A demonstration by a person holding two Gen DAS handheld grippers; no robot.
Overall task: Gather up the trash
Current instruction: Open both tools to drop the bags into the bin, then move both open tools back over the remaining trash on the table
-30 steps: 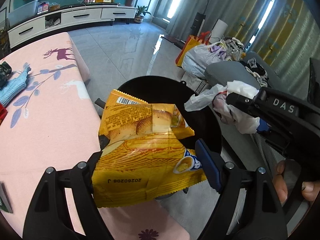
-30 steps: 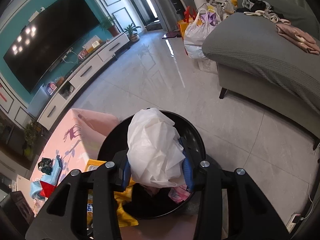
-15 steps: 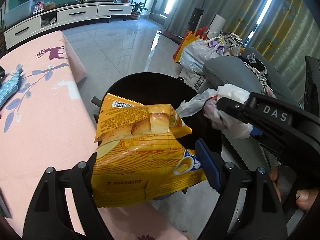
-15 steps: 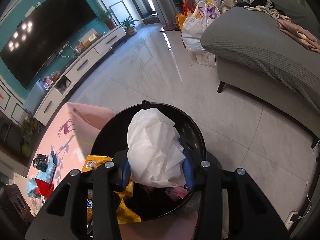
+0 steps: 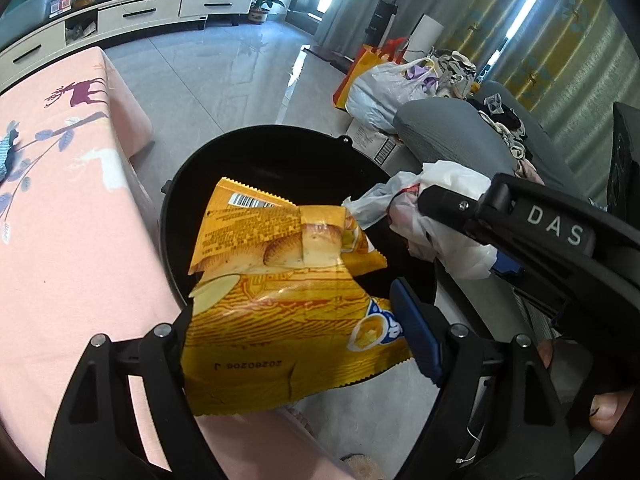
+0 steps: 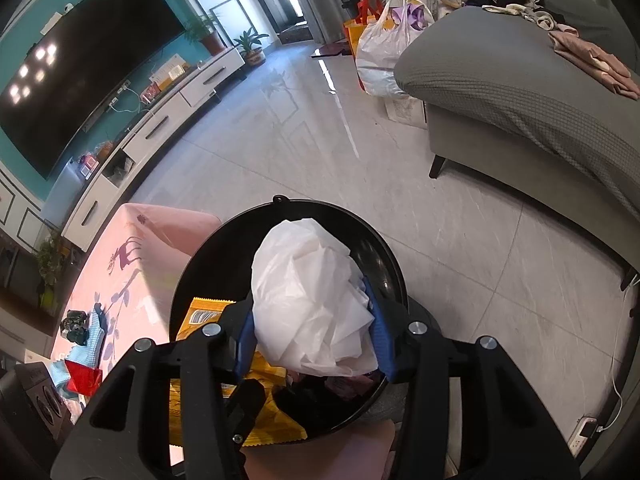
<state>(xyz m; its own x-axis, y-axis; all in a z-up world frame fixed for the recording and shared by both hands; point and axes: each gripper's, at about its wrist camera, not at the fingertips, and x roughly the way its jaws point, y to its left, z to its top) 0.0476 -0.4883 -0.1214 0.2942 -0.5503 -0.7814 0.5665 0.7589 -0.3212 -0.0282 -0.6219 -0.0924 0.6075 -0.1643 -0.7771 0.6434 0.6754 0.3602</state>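
Two pieces of trash hang over the black bin [image 5: 280, 148]: left tongs [image 5: 296, 332] grip a yellow snack bag [image 5: 280, 300], while right tongs [image 6: 314, 330] are opening around a crumpled white plastic bag [image 6: 312, 296]; neither has dropped, and scraps [image 6: 82, 376] remain on the pink bench [image 5: 60, 240].

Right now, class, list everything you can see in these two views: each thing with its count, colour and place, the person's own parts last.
bin: one, black, on the floor beside the table.
snack bag: one, yellow, between the left fingers, over the bin.
plastic bag: one, white, crumpled, between the right fingers, over the bin.
table: one, pink cloth with deer print.
sofa: one, grey, clothes on it.
television: one, black, on a teal wall.
cabinet: one, white, under the television.
left gripper: black, holding the snack bag.
right gripper: black, jaws opening, plastic bag between them.
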